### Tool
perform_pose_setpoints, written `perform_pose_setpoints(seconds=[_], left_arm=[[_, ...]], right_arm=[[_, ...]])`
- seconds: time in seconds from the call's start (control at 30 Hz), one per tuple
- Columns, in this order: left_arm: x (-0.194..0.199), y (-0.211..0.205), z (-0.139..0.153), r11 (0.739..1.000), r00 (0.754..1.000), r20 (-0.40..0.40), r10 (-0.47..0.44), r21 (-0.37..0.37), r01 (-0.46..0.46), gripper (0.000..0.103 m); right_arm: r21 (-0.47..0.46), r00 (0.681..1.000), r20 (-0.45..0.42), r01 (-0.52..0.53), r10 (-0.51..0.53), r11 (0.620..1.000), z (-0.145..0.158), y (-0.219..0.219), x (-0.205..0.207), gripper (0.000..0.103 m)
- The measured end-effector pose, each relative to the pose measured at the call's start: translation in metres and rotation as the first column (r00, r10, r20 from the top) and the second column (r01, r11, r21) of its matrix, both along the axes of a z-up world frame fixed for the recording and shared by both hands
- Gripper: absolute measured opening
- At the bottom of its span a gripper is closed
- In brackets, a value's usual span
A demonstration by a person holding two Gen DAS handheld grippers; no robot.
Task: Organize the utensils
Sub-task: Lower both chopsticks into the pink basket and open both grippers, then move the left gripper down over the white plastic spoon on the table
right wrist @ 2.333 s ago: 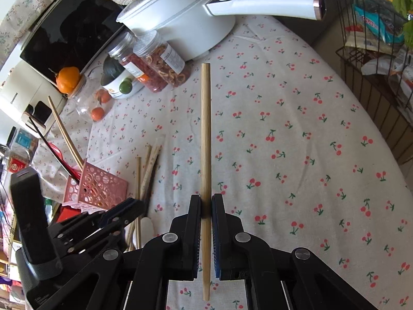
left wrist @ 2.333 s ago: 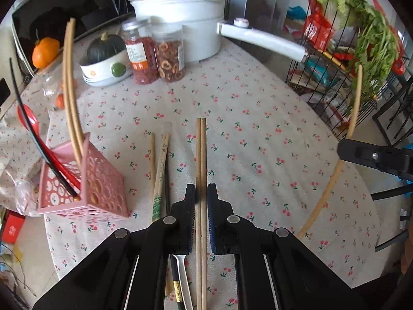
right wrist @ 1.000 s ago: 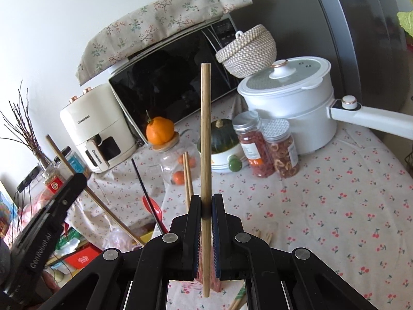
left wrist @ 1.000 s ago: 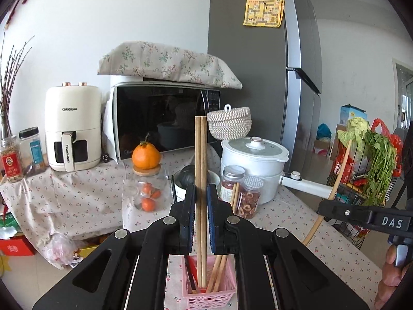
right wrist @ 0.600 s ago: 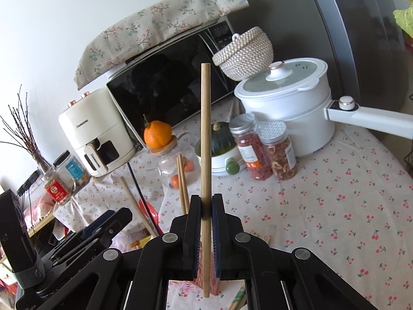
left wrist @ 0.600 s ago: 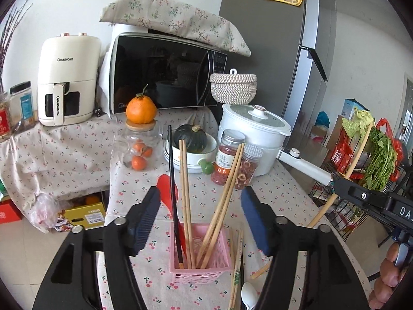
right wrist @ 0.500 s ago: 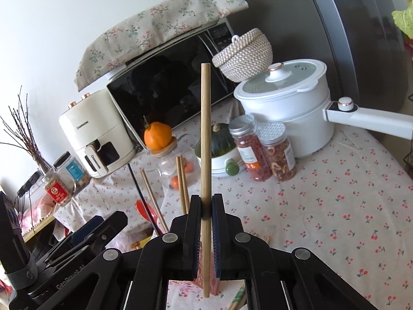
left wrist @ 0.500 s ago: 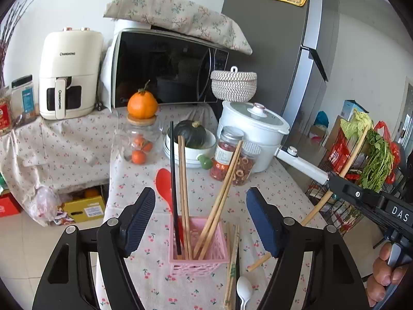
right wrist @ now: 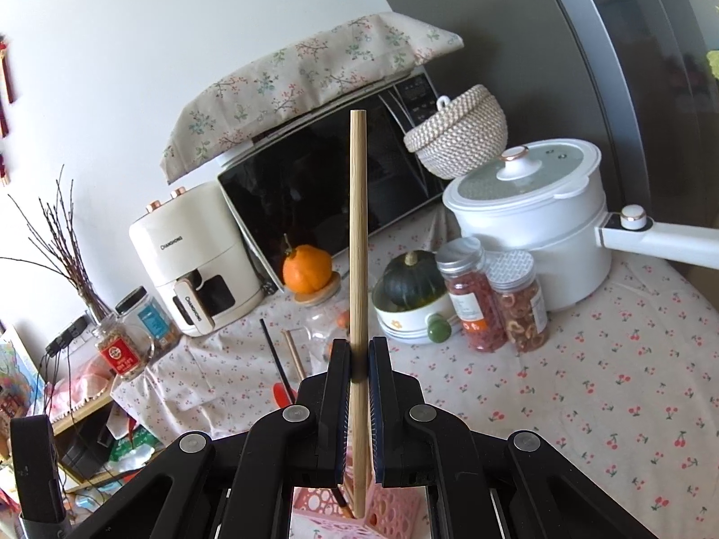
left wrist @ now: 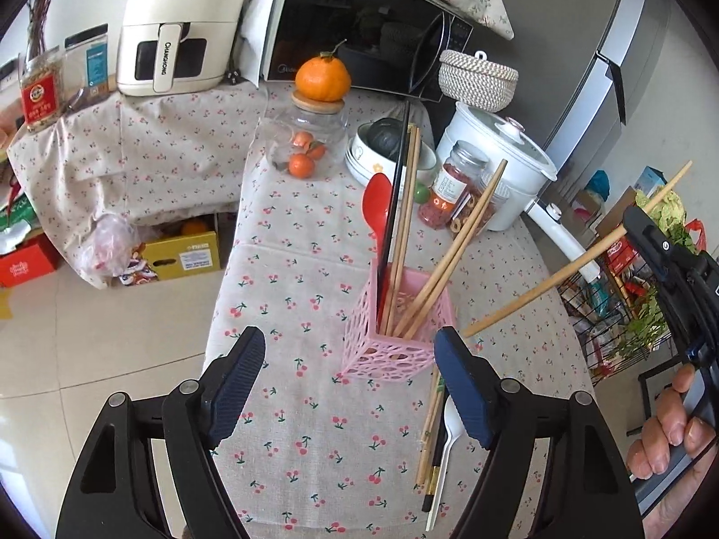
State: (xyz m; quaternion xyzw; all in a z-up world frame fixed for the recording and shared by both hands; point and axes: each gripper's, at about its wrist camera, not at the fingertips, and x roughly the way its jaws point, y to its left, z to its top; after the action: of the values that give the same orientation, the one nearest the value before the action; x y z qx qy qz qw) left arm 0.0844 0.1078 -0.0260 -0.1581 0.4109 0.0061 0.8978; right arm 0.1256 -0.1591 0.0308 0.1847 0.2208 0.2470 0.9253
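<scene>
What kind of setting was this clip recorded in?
Most likely a home kitchen or dining corner: a black microwave, a white air fryer and a grey fridge stand behind a cherry-print tablecloth.

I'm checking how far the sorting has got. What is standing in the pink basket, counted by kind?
In the pink basket:
wooden chopsticks: 4
black chopstick: 1
red spoon: 1
Total: 6
</scene>
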Motion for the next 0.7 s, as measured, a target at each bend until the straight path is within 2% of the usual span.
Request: perform_pose_setpoints(seconds=[0.23, 0.37, 0.53, 0.63, 0.7], left_arm=[[-0.003, 0.007, -0.004, 1.0, 1.0, -0.023, -0.019, -0.006, 0.018, 0.08], [-0.003, 0.007, -0.005, 1.0, 0.999, -0.022, -0.028, -0.001, 0.028, 0.08], [-0.003, 0.004, -0.008, 1.0, 0.999, -0.031, -0.026, 0.006, 0.026, 0.08], [-0.001, 0.001, -0.011, 0.999, 0.998, -0.049, -0.033, 0.003, 0.033, 0.081], [0.0, -0.002, -0.012, 0.999, 0.998, -0.056, -0.04, -0.005, 0.04, 0.081]], right_arm=[[-0.114, 0.998, 0.048, -0.037, 0.043, 0.993, -0.008, 0.047, 0.007, 0.005], [-0.178, 0.997, 0.031, -0.062, 0.068, 0.982, -0.021, 0.065, 0.011, 0.005], [-0.184, 0.997, -0.007, -0.082, 0.082, 0.979, -0.03, 0.068, 0.015, 0.006], [-0.151, 0.993, -0.041, -0.112, 0.107, 0.982, -0.031, 0.063, 0.016, 0.013], [-0.13, 0.993, -0.048, -0.116, 0.11, 0.985, -0.028, 0.056, 0.014, 0.024]])
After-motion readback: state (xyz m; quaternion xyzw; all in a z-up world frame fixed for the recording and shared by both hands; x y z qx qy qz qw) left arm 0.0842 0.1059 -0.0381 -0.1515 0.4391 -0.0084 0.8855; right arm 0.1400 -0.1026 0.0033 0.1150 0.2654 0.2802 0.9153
